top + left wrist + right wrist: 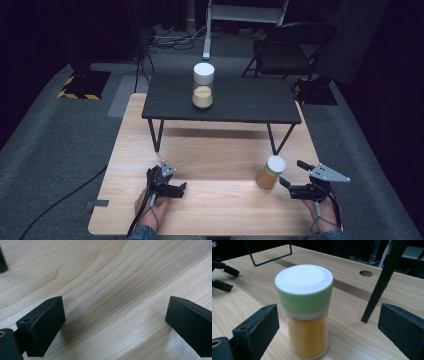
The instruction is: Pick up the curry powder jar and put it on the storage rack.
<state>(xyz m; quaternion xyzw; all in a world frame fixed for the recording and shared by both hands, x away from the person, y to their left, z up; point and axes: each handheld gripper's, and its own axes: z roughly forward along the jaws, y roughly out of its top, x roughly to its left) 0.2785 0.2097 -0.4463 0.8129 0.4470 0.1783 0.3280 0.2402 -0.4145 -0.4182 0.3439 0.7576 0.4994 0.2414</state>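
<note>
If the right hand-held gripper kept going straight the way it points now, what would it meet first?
The right hand-held gripper would most likely meet the orange jar with the green-rimmed lid first. The jar stands upright on the wooden table, straight ahead of the open jaws; how far ahead is unclear.

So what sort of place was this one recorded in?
Probably a lab or studio set up for recording, not a home: a wooden table on grey carpet, hazard-striped stand bases, loose floor cables and a folding chair against a dark backdrop.
</note>
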